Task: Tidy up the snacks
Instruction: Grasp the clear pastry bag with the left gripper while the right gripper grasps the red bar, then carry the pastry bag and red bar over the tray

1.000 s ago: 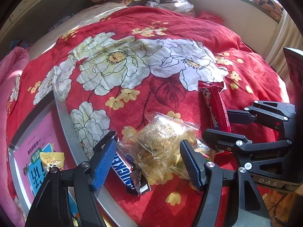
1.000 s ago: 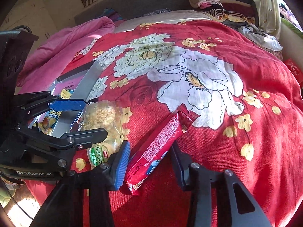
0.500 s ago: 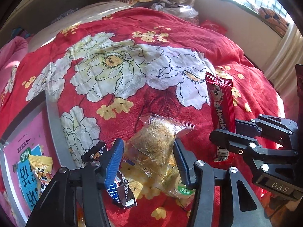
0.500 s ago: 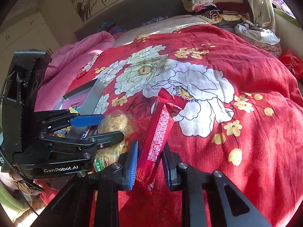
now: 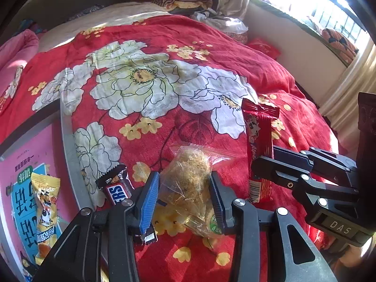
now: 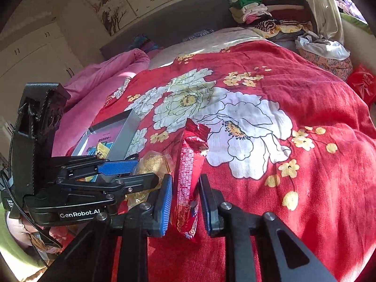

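Note:
A clear packet of golden flossy snack (image 5: 188, 176) lies on the red flowered bedspread (image 5: 164, 47). My left gripper (image 5: 183, 178) has its jaws closing on it, and both pads press its sides. In the right wrist view the left gripper (image 6: 138, 172) shows the same packet (image 6: 152, 162) between its fingers. My right gripper (image 6: 185, 181) is shut on a long red snack packet (image 6: 188, 164), held nearly upright off the bedspread. The left wrist view shows that red packet (image 5: 258, 131) in the right gripper (image 5: 263, 157). A Snickers bar (image 5: 117, 188) lies just left of my left fingers.
A grey-rimmed tray (image 5: 68, 145) with a pink printed bottom lies at the left and holds a yellow candy packet (image 5: 44, 199). A pink quilt (image 6: 98, 80) lies beyond it. Folded clothes (image 6: 263, 16) are piled at the bed's head, and a red bag (image 6: 362, 84) sits at the right.
My left jaws have narrowed onto the clear packet, bunching it. The right jaws have shut on the red packet and raised it from lying flat to nearly upright.

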### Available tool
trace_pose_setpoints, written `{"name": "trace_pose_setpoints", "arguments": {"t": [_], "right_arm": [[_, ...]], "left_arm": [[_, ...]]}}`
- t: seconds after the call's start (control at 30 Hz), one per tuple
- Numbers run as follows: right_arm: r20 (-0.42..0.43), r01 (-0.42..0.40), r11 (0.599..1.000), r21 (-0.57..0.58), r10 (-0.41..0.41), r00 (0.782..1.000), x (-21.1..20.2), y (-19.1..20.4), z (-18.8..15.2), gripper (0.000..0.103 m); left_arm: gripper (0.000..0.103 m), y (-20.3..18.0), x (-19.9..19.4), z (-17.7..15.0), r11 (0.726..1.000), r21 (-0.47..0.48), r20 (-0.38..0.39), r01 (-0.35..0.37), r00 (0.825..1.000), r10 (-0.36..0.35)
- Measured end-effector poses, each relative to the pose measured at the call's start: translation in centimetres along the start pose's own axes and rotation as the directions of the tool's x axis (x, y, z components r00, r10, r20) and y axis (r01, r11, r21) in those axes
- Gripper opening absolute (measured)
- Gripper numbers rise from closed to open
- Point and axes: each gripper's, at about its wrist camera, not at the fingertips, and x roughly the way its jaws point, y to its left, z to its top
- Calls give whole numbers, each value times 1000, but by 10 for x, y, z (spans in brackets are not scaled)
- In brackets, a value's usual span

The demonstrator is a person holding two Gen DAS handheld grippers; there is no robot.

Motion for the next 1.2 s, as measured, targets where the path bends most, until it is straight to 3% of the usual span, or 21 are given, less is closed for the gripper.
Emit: {"name": "trace_pose_setpoints", "arguments": {"t": [0.13, 0.3, 0.5, 0.53, 0.83, 1.2], "right_arm": [[-15, -1, 1000, 2, 1, 1000, 4, 0, -2, 23], [-120, 13, 1000, 23, -10, 993, 26, -5, -10, 24], [-161, 17, 1000, 11, -15, 987, 34, -4, -16, 28], [-161, 7, 1000, 7, -5, 987, 33, -3, -16, 24], [-37, -63, 997, 54, 66, 997, -1, -2, -7, 20], [69, -97, 995, -35, 99, 993, -37, 31, 2, 20]], "left_arm": [[44, 2, -9, -1, 1000, -15, 14, 10, 1000, -10], [44, 7, -17, -3, 999, -34, 29, 13, 1000, -12], [44, 13, -30, -7, 998, -64, 52, 16, 999, -12], [44, 13, -33, -8, 997, -70, 55, 13, 998, -9], [44, 22, -67, -17, 994, -111, 115, 21, 993, -8], [44, 52, -108, -31, 982, -187, 187, 20, 982, 16]]}}
